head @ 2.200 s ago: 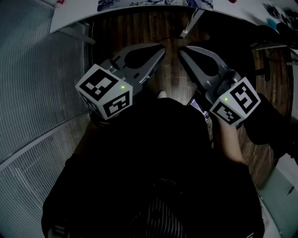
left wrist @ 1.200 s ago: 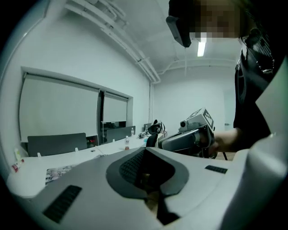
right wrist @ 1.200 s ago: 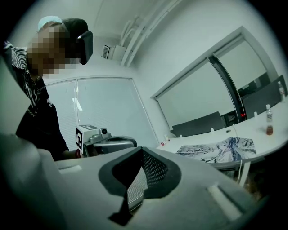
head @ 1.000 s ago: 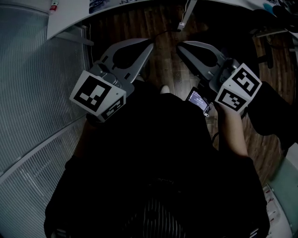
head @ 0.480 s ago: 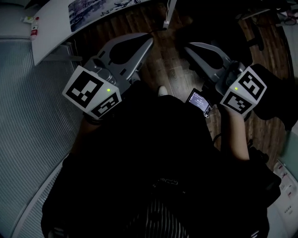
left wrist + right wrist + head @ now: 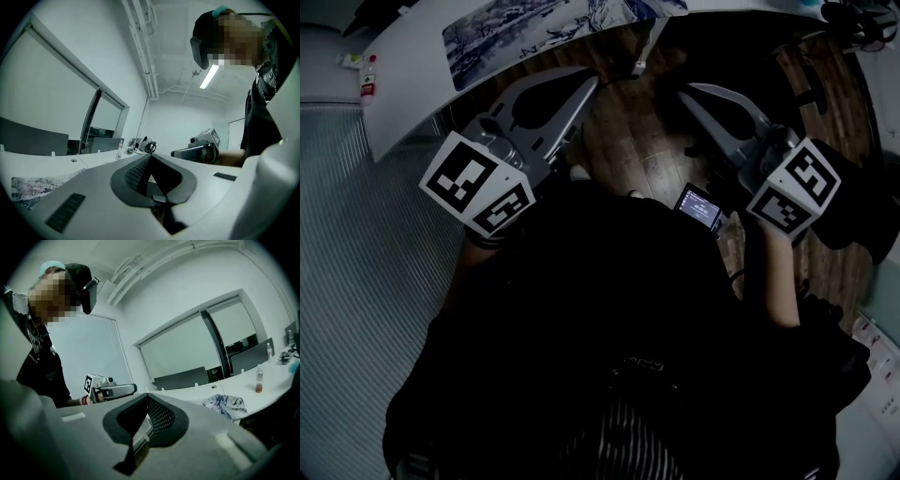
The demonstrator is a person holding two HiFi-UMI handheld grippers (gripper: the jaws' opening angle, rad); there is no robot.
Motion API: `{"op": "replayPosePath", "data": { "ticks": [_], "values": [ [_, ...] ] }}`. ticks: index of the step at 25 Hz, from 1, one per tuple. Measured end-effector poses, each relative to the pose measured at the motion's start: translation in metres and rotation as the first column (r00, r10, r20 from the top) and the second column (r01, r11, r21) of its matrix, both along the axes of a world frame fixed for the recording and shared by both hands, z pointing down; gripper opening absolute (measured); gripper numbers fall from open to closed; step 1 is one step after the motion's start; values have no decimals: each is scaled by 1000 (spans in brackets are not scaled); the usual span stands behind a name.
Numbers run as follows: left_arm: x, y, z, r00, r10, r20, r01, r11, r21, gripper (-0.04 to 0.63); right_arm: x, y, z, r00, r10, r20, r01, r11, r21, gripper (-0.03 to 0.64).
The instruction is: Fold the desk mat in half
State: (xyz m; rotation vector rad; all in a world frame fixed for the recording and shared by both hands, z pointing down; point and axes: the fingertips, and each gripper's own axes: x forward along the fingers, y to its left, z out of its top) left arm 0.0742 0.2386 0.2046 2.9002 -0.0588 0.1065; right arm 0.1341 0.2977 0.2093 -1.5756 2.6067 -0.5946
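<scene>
The desk mat [image 6: 534,23], printed in blue and white, lies flat on the white desk [image 6: 412,66] at the top of the head view. My left gripper [image 6: 591,80] and right gripper [image 6: 684,91] hang side by side over the wooden floor, short of the desk edge, both shut with nothing between their fingers. In the left gripper view the jaws [image 6: 151,155] meet at the tip, and the mat [image 6: 33,190] shows low at the left. In the right gripper view the jaws [image 6: 147,396] are shut too, with the mat [image 6: 225,405] ahead to the right.
A small lit screen [image 6: 698,208] sits at my waist. A little bottle [image 6: 367,80] stands near the desk's left end. Two bottles [image 6: 258,380] and headphones [image 6: 147,146] are farther along the desk. A dark chair [image 6: 853,202] stands at the right.
The desk and mat have come further into the head view from the top left. Both grippers have swung towards the desk and stayed shut.
</scene>
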Motion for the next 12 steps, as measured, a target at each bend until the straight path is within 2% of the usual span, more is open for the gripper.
{"op": "replayPosePath", "data": {
  "ticks": [7,10,12],
  "values": [
    [-33,-51,6,1000,4,5,-4,1000,4,8,-19,-66,0,998,59,3,-59,998,-16,5],
    [-46,-63,13,1000,-16,5,16,1000,-14,8,-33,-82,2,998,53,18,-52,998,-17,5],
    [-55,-69,22,999,-20,35,20,999,-25,8,-48,-94,1,999,26,27,-26,1000,-9,5]
  ]
}}
